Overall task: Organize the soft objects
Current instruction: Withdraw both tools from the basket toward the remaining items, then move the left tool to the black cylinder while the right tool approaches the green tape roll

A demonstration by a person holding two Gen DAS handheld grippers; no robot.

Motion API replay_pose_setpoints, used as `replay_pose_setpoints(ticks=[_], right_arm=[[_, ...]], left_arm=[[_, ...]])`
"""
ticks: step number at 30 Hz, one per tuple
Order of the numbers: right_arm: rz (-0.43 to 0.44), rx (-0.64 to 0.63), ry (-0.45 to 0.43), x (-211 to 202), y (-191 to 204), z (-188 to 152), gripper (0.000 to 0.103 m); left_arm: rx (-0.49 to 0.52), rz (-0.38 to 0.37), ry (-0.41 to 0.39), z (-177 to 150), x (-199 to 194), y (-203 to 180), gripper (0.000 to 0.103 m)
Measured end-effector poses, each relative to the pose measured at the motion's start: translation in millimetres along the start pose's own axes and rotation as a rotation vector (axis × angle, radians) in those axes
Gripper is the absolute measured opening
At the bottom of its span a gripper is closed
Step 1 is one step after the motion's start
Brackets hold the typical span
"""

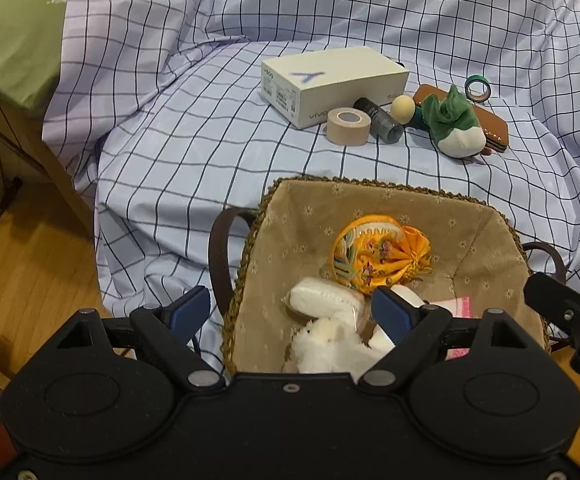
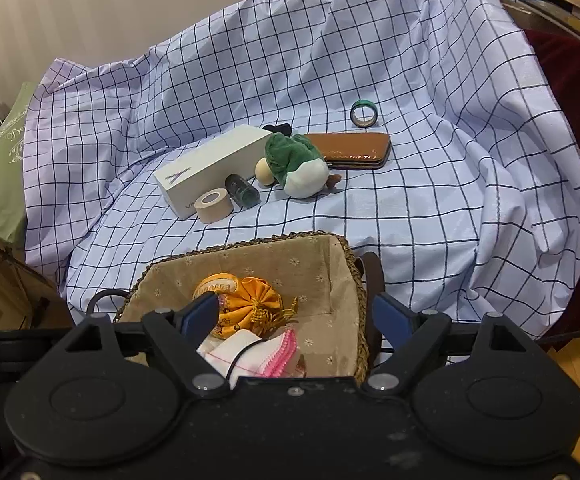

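Observation:
A woven basket [image 1: 370, 184] [image 2: 250, 246] with beige flowered lining sits on the checked sheet right below both grippers. In it lie an orange embroidered pouch [image 1: 378, 252] [image 2: 250, 304], a white packet [image 1: 322, 296], a fluffy white toy [image 1: 330, 344] and a pink-edged white cloth [image 2: 258, 356]. A green and white plush [image 1: 456, 124] [image 2: 298, 168] lies farther back on the sheet. My left gripper [image 1: 290, 312] is open and straddles the basket's left wall. My right gripper [image 2: 296, 314] is open astride the right wall, pressing on nothing.
Beside the plush are a white phone box [image 1: 330, 80], a beige tape roll [image 1: 348, 126], a dark cylinder [image 1: 378, 120], a cream ball [image 1: 402, 108], a brown case [image 2: 354, 148] and a green tape ring [image 2: 364, 113]. A green pillow [image 1: 10, 40] lies at the left, with wooden floor [image 1: 22, 264] below it.

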State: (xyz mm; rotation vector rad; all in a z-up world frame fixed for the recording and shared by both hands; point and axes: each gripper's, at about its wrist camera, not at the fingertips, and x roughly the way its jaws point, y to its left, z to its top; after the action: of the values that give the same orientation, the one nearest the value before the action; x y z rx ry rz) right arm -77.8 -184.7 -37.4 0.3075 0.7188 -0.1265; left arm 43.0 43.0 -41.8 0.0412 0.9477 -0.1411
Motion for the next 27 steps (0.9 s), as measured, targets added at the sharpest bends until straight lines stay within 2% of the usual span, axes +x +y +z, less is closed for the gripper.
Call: replay_pose_setpoints(ticks=[6,15,27], right_arm=[[0.0,0.002,0.026,16.0,1.8,12.5,0.084],[-0.025,-0.003,0.026,42.4,-1.0,49.1,0.084],[-0.066,-0.015,-0.031,87.2,-10.6,121.4,0.084]], left_arm=[[0.027,-0.01,-0.008,10.2,3.8,-5.1,0.084],[0.083,-0.046,-0.024,35.8,13.5,-13.9,0.084],[0.145,-0.071,-0.085,111.7,43.9,-28.5,0.085]])
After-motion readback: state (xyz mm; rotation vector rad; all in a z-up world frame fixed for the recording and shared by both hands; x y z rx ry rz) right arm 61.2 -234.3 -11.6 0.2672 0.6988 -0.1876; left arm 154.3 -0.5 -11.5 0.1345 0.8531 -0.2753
